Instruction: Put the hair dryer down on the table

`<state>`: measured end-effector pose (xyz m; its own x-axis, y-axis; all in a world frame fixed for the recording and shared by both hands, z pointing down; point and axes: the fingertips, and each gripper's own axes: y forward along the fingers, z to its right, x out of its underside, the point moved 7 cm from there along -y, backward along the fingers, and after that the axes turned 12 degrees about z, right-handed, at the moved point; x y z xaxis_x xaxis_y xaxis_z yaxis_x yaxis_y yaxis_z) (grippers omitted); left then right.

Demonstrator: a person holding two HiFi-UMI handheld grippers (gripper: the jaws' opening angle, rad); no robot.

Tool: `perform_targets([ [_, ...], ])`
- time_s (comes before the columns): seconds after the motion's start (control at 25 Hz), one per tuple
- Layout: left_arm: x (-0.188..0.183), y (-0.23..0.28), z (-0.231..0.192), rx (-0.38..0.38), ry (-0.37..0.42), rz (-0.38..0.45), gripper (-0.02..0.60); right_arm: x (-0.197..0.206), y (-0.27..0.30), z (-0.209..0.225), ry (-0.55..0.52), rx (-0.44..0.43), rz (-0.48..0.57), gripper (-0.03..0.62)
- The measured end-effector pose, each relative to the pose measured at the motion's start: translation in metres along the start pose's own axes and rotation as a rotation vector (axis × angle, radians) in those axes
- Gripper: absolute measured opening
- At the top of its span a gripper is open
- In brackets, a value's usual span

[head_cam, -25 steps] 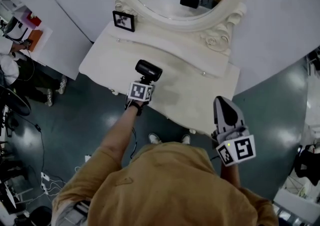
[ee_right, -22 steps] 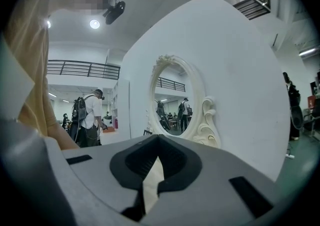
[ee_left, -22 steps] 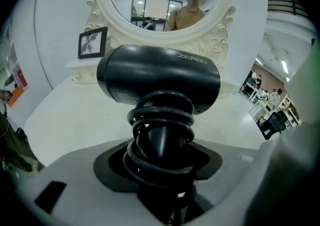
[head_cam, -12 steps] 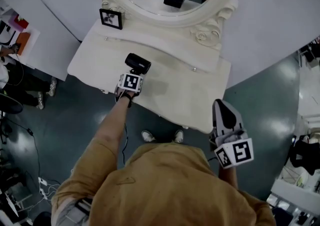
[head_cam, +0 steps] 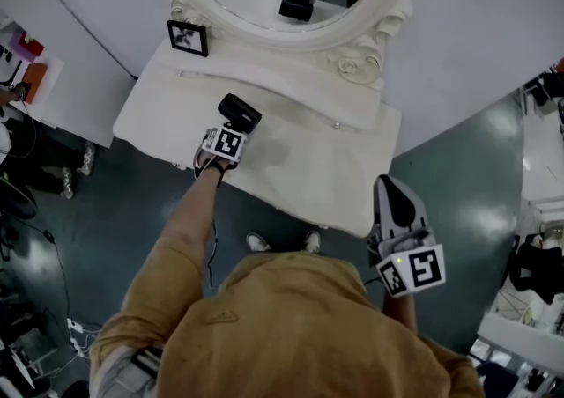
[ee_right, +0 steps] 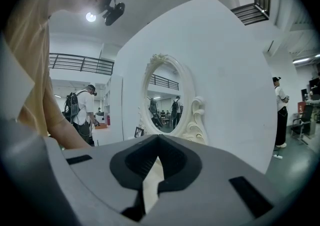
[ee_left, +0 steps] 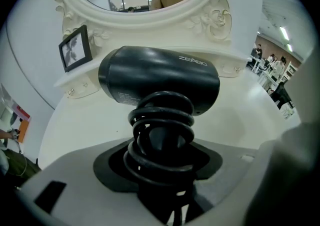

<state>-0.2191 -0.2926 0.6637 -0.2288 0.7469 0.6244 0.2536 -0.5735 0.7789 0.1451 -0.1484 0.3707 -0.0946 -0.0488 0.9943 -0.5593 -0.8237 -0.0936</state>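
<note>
The hair dryer (head_cam: pixel 240 112) is held over the left part of the white table (head_cam: pixel 328 167), its dark barrel lying crosswise and its handle, wrapped in coils of black cord (ee_left: pixel 161 120), pointing back into the left gripper (head_cam: pixel 230 128). That gripper's jaws are clamped wide around the cord-wrapped handle. The right gripper (head_cam: pixel 393 187) is held off the table's front right corner, with its jaws pressed together at the tips and nothing between them.

The step in hand is judged to be the lowering itself. Whether the barrel already touches the tabletop cannot be told from the head view, and the left gripper view suggests it is probably just above it. The next move calls for the dryer to be eased down until its barrel is borne by the surface; only then should the jaws be spread and drawn back along the handle, so that the coils are not dragged.

The front edge of the table lies just behind the left gripper, so the dryer is better placed further in. Bare tabletop is seen to its right. Behind it, the raised ledge, the mirror (head_cam: pixel 356 28) and the small picture frame (head_cam: pixel 188 37) are best kept clear.
</note>
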Motion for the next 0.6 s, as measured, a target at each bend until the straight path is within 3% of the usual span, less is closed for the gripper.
perform_targets([
  [0.08, -0.026, -0.002, -0.015, -0.063, 0.088, 0.148, 0.249, 0.0, 0.003, 0.0, 0.001, -0.003, 0.002, 0.002],
  [0.12, -0.029, -0.004, -0.017, -0.063, 0.081, 0.158, 0.249, 0.0, 0.004, 0.0, 0.001, -0.004, 0.003, 0.002],
  [0.24, -0.002, -0.004, -0.005, 0.028, -0.071, -0.067, 0.249, 0.0, 0.007, 0.0, -0.002, -0.006, 0.006, 0.002],
  [0.28, 0.003, -0.002, -0.005, 0.039, -0.085, -0.1, 0.249, 0.0, 0.008, -0.001, -0.003, -0.006, 0.005, 0.002],
  [0.6, -0.003, 0.002, -0.014, 0.043, -0.04, -0.167, 0.253, -0.001, 0.012, 0.007, -0.004, 0.011, 0.01, 0.002],
])
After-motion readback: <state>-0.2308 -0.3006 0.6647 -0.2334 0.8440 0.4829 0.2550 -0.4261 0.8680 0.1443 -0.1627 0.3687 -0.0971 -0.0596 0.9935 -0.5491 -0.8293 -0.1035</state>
